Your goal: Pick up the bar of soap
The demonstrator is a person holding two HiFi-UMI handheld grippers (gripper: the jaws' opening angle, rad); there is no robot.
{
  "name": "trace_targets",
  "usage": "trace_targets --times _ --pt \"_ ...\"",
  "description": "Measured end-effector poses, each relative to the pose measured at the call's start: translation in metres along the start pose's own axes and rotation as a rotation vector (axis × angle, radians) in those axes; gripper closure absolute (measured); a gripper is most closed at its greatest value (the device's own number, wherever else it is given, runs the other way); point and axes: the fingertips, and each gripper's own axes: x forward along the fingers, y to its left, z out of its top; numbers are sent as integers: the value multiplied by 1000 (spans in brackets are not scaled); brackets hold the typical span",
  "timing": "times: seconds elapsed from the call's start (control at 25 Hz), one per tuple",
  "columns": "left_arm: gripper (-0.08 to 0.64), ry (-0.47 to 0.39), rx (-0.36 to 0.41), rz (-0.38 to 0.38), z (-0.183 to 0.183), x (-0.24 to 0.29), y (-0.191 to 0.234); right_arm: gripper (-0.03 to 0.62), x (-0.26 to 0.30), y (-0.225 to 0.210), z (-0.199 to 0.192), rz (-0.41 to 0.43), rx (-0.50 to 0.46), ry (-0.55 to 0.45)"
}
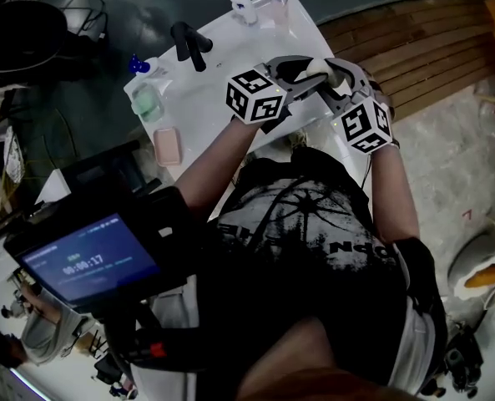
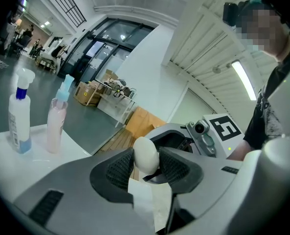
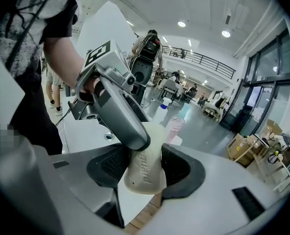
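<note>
A white oval bar of soap (image 1: 317,73) hangs above the white sink counter (image 1: 222,57), gripped from both sides. My left gripper (image 1: 307,68) comes in from the left and is shut on the bar's narrow end. In the left gripper view the soap (image 2: 145,153) sits pinched between the dark ribbed pads (image 2: 119,170). My right gripper (image 1: 334,83) reaches in from the right and is shut on the other end. In the right gripper view the soap (image 3: 145,174) shows embossed lettering, and the left gripper's grey finger (image 3: 120,116) lies over its top.
On the counter stand a black faucet (image 1: 190,45), two bottles at the back (image 1: 260,3), a green soap dish (image 1: 147,101) and a pink one (image 1: 167,145). A wooden slatted platform (image 1: 422,48) lies to the right. A spray bottle (image 2: 19,115) and a pink bottle (image 2: 56,122) stand close together.
</note>
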Motion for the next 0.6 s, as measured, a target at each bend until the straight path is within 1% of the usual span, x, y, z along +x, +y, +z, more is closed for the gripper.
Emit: trace_targets --times 0.28,0.6 --pt "391 54 -78 13 -43 24 36 382 37 7 -47 86 38 44" --pt "391 95 -145 28 -60 45 38 382 37 8 -74 156 45 105"
